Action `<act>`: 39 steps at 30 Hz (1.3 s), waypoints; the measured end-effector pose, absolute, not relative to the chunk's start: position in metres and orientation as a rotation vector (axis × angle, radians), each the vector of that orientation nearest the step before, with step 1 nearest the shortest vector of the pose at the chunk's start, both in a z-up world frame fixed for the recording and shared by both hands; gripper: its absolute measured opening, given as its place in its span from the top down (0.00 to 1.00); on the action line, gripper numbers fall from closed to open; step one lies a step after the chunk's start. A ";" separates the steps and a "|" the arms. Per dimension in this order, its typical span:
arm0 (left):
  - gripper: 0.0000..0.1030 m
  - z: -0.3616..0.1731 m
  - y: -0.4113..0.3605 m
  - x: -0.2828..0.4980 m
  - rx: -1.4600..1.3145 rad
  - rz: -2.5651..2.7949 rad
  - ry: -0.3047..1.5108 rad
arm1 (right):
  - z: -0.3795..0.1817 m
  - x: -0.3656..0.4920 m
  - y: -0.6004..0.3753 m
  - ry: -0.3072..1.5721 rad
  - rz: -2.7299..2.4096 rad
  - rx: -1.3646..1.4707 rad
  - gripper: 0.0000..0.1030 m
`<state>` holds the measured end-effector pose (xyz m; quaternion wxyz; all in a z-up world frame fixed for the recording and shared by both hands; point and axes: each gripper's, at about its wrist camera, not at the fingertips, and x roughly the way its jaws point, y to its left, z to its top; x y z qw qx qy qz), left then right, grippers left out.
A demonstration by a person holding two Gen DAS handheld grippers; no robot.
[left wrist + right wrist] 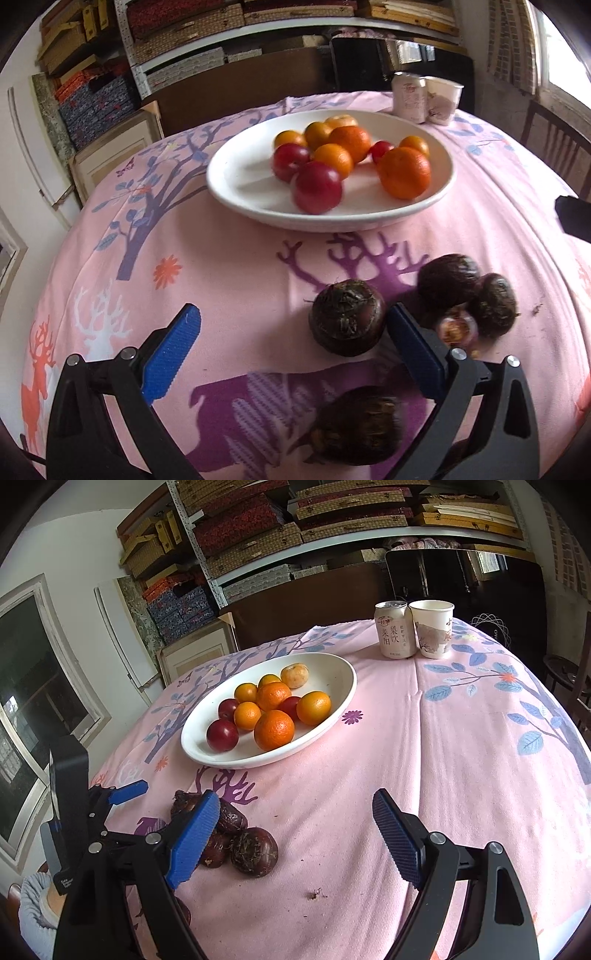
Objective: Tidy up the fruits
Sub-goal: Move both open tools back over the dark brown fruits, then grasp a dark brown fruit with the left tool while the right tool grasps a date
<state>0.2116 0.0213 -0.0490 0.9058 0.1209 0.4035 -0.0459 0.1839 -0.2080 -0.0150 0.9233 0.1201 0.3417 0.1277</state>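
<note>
A white bowl [236, 184] holds several oranges [404, 172] and red plums [317, 187]; it also shows in the right wrist view [332, 668]. Several dark brown fruits lie on the pink cloth in front of it: one [347, 322] just inside my left gripper's right finger, two [448, 282] beyond that finger, one [360, 424] low between the fingers. My left gripper [293, 317] is open and empty. My right gripper [295, 805] is open and empty, to the right of the dark fruits [255, 851]. The left gripper [129, 792] shows at the left of the right wrist view.
A drink can [394, 629] and a paper cup [433, 627] stand at the table's far edge. Shelves of boxes [258, 535] are behind the table. A chair [554, 147] stands at the right. Crumbs [316, 894] lie on the pink tablecloth [461, 757].
</note>
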 end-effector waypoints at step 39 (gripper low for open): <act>0.04 -0.058 0.044 0.220 0.147 -0.105 0.921 | -0.045 0.220 -0.126 0.856 0.420 0.032 0.68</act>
